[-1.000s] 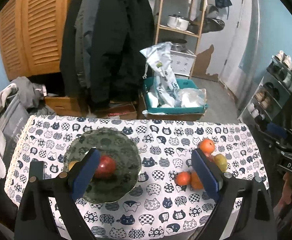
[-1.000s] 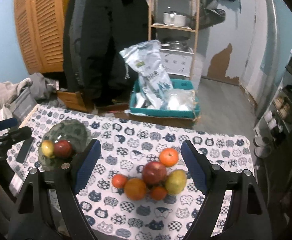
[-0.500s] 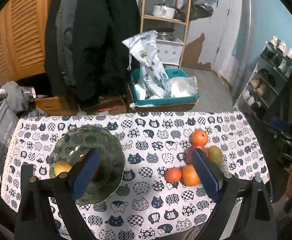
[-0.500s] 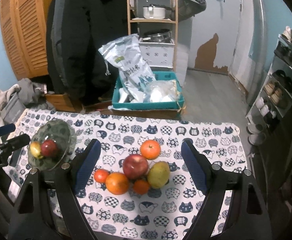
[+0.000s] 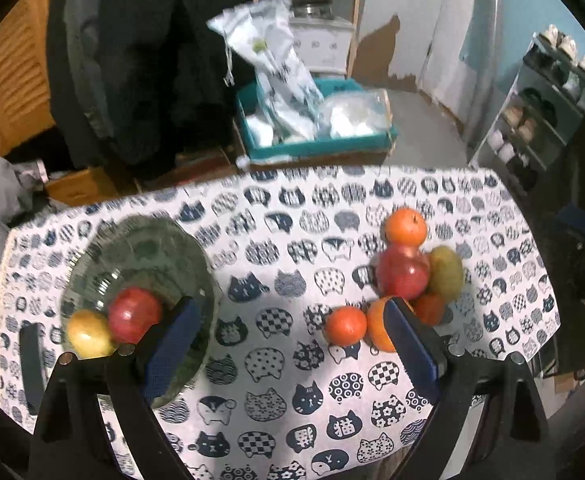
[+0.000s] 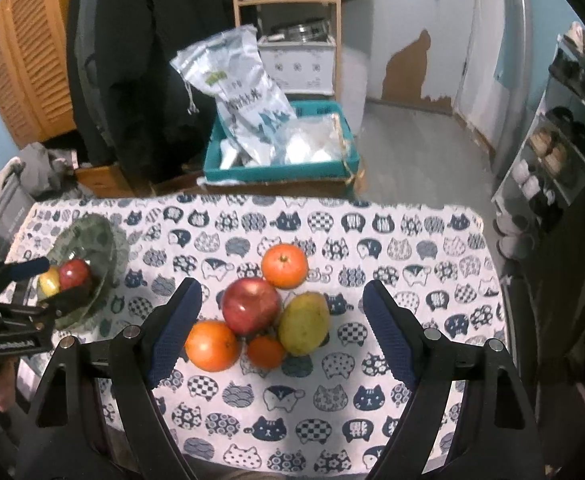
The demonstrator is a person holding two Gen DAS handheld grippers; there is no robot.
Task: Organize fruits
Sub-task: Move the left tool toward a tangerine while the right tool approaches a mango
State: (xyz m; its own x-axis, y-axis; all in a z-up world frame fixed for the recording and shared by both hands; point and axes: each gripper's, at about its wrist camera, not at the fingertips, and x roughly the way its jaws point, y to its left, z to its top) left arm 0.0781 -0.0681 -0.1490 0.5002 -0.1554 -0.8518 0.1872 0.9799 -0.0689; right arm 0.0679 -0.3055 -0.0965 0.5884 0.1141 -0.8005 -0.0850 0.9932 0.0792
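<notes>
Both wrist views have shifted since a second ago: the left gripper has swung rightward so the fruit pile sits fuller in its view, and the right gripper has come closer over that pile, which looms larger between its pads. Taking the glass bowl as the landmark and going left to right — a yellow fruit lies at the bowl's near-left rim, touching a red apple just right of it, both inside the bowl. The left gripper's jaws stand wide apart and hold nothing; its left pad overlaps the bowl's near-right edge in view. Well right of the bowl, on the cat-print tablecloth, lies the loose pile: a small tangerine nearest the bowl, then a large orange, a big red apple behind it, a small orange tucked in front, a tangerine at the back, and a green-yellow mango farthest from the bowl. The right gripper's jaws are also spread wide and empty, flanking the pile. Beyond the table, right of the bowl, sits a teal crate with plastic bags.
</notes>
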